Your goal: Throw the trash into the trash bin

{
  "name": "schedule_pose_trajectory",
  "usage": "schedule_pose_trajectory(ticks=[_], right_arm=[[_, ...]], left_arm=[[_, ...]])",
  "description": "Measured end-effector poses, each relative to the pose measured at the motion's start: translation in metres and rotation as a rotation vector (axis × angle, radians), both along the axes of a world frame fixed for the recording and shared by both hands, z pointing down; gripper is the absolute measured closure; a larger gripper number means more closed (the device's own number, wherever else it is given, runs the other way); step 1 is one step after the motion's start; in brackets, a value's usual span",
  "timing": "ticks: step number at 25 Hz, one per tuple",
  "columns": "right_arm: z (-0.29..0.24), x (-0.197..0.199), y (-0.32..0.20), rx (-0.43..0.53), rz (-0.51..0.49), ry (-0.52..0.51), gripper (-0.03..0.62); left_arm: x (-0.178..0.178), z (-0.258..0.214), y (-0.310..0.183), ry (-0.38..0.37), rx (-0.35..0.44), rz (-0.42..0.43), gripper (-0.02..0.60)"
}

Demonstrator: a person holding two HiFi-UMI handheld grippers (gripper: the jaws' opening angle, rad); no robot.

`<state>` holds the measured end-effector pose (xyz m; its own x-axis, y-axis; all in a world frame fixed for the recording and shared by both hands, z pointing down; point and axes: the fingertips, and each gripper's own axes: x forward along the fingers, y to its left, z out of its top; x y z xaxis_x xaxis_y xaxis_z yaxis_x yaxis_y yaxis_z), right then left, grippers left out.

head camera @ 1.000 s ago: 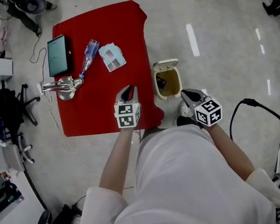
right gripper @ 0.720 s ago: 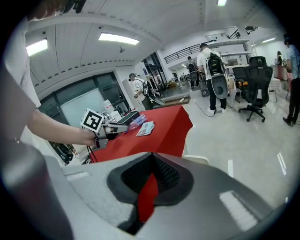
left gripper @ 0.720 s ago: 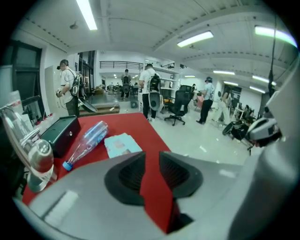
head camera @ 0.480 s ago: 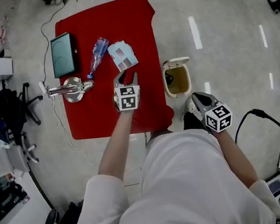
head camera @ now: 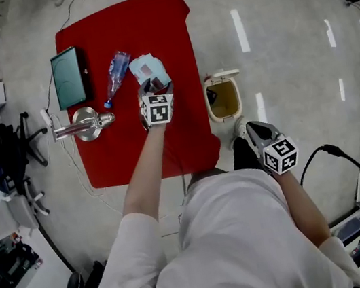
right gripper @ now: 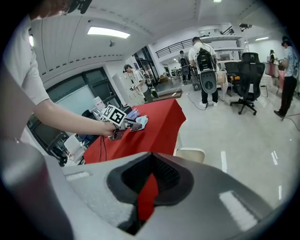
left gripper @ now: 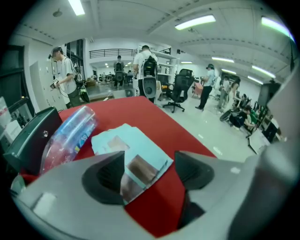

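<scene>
While the left gripper (head camera: 153,86), jaws just opening, straddles the blue packet (head camera: 148,68) mid-cloth, the right gripper (head camera: 255,132) hangs closed, empty. The trash bin (head camera: 221,98) stands on open floor (head camera: 271,34) just off the right edge of the red cloth (head camera: 167,32).

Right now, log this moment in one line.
left gripper: jaws just opening, packet between, ungripped | right gripper: shut, near bin | bottle: on cloth

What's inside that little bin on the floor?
The trash bin is open, its lid flipped back. Inside shows a brownish lining with a darker patch at the left. Whether that patch is trash cannot be told; the bottom is shadowed.
</scene>
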<state>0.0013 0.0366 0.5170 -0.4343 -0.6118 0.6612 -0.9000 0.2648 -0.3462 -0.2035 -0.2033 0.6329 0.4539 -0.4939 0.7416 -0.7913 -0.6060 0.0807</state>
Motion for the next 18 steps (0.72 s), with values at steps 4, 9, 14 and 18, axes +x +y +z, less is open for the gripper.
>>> schedule_pose_trajectory(ticks=[4,9,14,18], right_arm=[[0.001,0.003,-0.001,-0.011,0.008,0.005,0.592],[0.005,0.005,-0.002,-0.023,0.015,0.003,0.592],[0.008,0.004,-0.003,-0.026,0.009,-0.006,0.592],[0.007,0.005,-0.004,-0.017,0.010,-0.013,0.592]], left_arm=[[0.003,0.016,-0.010,-0.017,-0.020,-0.004,0.217],[0.001,0.026,-0.015,-0.010,-0.056,-0.019,0.221],[-0.010,0.028,-0.016,-0.045,-0.032,-0.042,0.325],[-0.009,0.024,-0.012,-0.071,-0.027,-0.030,0.459]])
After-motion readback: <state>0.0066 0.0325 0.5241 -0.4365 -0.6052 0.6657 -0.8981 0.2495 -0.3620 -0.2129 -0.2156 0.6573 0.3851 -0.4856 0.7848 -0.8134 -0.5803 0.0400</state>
